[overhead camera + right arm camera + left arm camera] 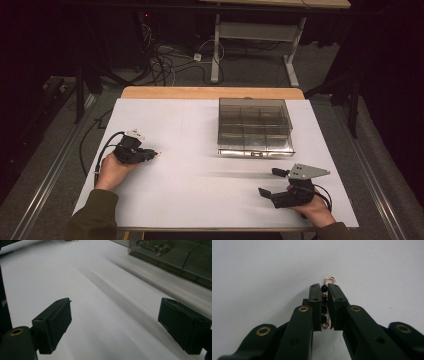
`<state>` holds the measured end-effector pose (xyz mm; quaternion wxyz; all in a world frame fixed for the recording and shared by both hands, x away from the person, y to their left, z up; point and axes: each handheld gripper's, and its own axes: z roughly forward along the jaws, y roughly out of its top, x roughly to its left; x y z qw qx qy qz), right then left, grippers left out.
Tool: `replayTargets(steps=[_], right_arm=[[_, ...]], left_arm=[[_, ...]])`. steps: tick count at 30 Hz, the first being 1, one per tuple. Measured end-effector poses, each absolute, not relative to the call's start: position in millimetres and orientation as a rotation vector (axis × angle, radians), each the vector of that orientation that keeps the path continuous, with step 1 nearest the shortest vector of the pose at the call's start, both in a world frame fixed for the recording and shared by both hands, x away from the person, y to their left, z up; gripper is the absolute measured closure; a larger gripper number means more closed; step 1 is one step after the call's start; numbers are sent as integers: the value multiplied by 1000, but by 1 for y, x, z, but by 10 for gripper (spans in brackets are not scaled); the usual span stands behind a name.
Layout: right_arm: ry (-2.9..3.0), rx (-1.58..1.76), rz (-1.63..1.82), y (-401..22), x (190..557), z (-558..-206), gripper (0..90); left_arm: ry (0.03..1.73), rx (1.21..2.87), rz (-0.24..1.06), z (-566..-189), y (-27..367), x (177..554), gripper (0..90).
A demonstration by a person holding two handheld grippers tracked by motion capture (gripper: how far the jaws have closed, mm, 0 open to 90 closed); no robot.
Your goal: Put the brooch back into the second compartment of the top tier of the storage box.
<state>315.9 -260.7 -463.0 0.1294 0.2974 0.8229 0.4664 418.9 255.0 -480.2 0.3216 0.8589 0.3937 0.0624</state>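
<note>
Clamping a beaded pin [325, 303], the left gripper [325, 293] is closed; the right gripper [115, 325] is held wide apart above the table [200, 185].

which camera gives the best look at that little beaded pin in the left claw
The left gripper view: the beaded pin, dark beads on gold wire, sits clamped between the left claw pads. In the high view it is a tiny glint at the claw's tip; the right gripper view gives no readable detail.
</note>
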Motion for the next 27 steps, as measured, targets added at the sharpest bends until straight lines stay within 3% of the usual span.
replayTargets(steps=[27], right_arm=[[2392,868,1355,-261,316,-463,128]], left_arm=[[970,2219,153,-467,246,412,798]])
